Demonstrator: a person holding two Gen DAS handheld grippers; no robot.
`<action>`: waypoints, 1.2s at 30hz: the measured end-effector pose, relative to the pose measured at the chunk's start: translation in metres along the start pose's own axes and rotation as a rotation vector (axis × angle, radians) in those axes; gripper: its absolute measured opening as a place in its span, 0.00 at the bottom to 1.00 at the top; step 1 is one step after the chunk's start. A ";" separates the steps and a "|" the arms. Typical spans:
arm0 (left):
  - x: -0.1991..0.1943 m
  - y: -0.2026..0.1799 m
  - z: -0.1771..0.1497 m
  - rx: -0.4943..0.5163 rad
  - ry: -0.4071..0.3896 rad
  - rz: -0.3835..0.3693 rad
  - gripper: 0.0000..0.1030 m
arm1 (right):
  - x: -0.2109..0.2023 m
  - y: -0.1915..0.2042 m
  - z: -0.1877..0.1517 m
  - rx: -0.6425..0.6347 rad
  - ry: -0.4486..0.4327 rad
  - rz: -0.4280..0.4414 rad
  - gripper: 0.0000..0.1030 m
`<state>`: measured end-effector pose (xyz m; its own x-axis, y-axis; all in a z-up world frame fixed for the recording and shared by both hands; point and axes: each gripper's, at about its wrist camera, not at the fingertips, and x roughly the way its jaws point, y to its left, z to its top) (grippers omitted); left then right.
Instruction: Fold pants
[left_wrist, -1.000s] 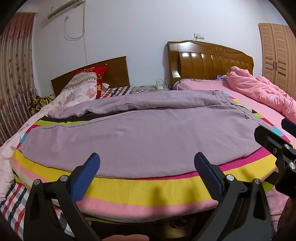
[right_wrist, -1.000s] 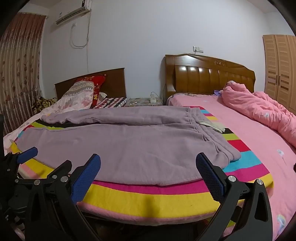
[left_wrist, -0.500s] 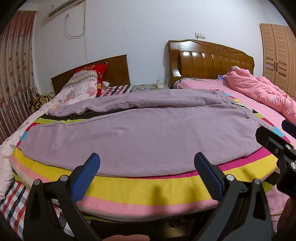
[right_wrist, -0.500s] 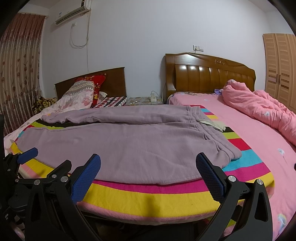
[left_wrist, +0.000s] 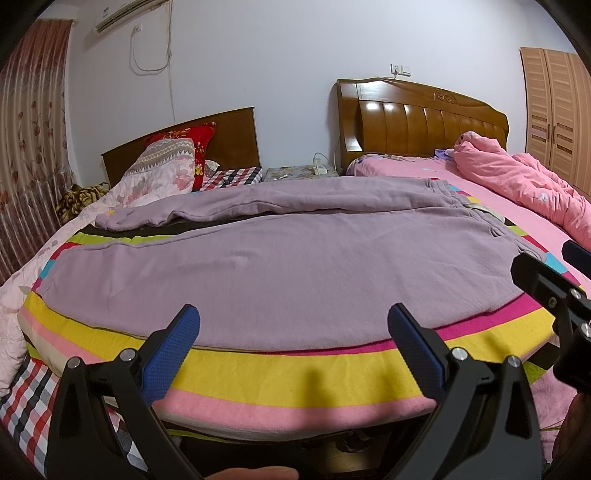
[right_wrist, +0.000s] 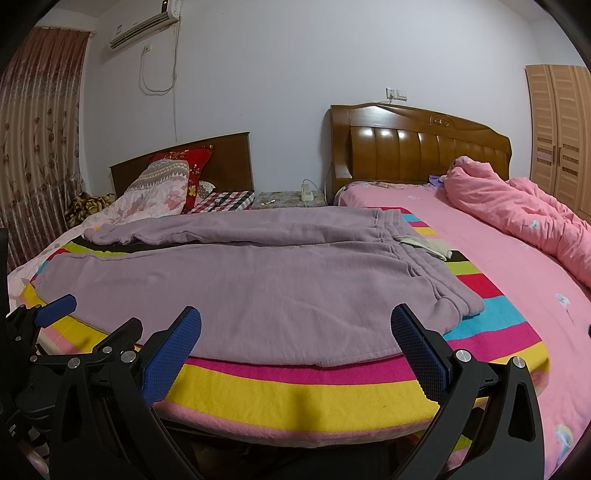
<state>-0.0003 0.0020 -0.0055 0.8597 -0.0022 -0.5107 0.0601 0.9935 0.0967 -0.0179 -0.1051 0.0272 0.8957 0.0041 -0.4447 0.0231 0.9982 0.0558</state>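
Purple sweatpants (left_wrist: 280, 258) lie spread flat on a striped blanket (left_wrist: 288, 373) on the bed, legs to the left and waistband to the right; they also show in the right wrist view (right_wrist: 258, 291). The far leg lies bunched behind the near one. My left gripper (left_wrist: 293, 332) is open and empty, just short of the near hem edge. My right gripper (right_wrist: 295, 332) is open and empty, in front of the pants near the waistband end. The right gripper also shows at the left wrist view's right edge (left_wrist: 554, 291).
A pink duvet (right_wrist: 517, 221) is heaped on the right bed. Pillows (left_wrist: 166, 170) lie against the left headboard. A nightstand (right_wrist: 288, 197) stands between two wooden headboards. A wardrobe (right_wrist: 557, 140) stands at far right. A curtain (left_wrist: 26, 155) hangs on the left.
Both grippers have shifted only slightly; the view has dropped a little toward the bed edge. The pants have not moved.
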 end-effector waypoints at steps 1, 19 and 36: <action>0.000 0.000 0.000 0.000 0.000 0.000 0.99 | 0.000 0.000 0.000 0.000 0.000 0.001 0.96; 0.001 0.002 -0.001 -0.002 0.002 -0.002 0.99 | 0.002 0.000 -0.003 0.003 0.007 0.006 0.96; 0.001 0.003 -0.002 -0.007 0.012 -0.006 0.99 | 0.005 0.001 -0.005 0.001 0.015 0.003 0.96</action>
<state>0.0003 0.0050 -0.0074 0.8534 -0.0066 -0.5211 0.0616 0.9942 0.0882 -0.0157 -0.1042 0.0209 0.8888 0.0082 -0.4581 0.0209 0.9981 0.0584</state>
